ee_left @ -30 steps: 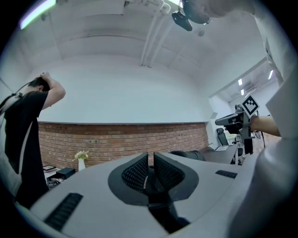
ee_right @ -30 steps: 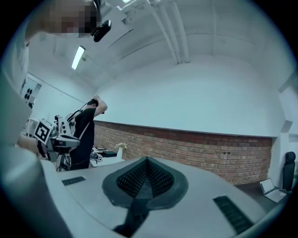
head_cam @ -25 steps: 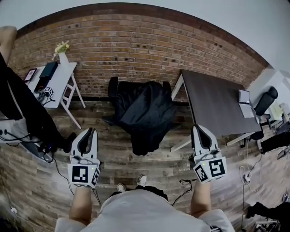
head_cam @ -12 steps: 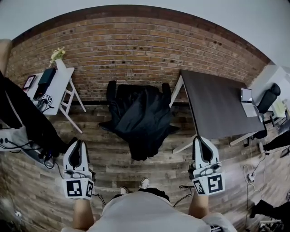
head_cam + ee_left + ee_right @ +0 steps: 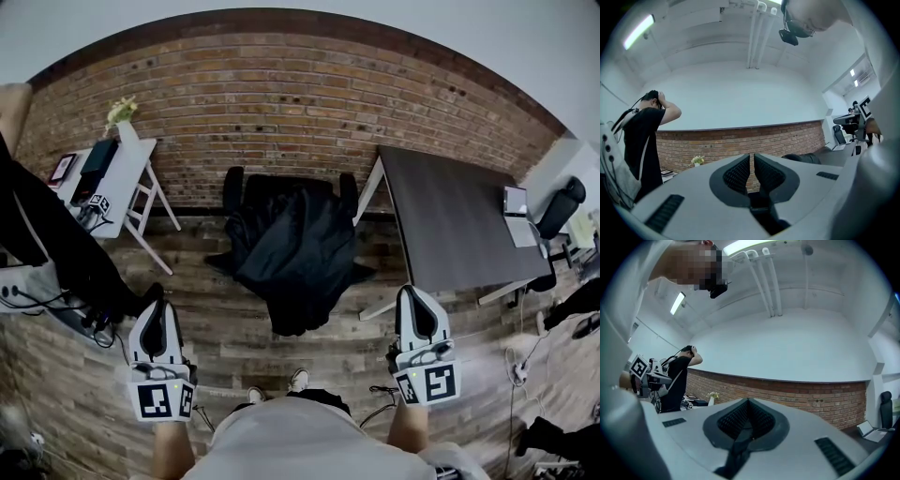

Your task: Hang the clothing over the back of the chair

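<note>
A black garment [image 5: 295, 246] lies draped over a black office chair [image 5: 233, 181] that stands against the brick wall. It covers the back and seat and hangs down toward the floor. Neither gripper touches it; both hover well in front of the chair, pointing at the wall. My left gripper [image 5: 160, 306] is to the chair's lower left, jaws together with nothing between them [image 5: 752, 157]. My right gripper [image 5: 413, 293] is to the lower right, shut and empty [image 5: 748, 402]. The chair's dark top [image 5: 804, 158] shows just past the left jaws.
A dark table [image 5: 450, 220] stands right of the chair, close to my right gripper. A white folding table [image 5: 120, 173] with a vase and devices is at the left. A person in black [image 5: 52, 239] stands at the far left. Cables [image 5: 112, 342] lie on the wood floor.
In the head view my left gripper sits lower and further left than a second ago. The right gripper and the garment on the chair look unchanged.
</note>
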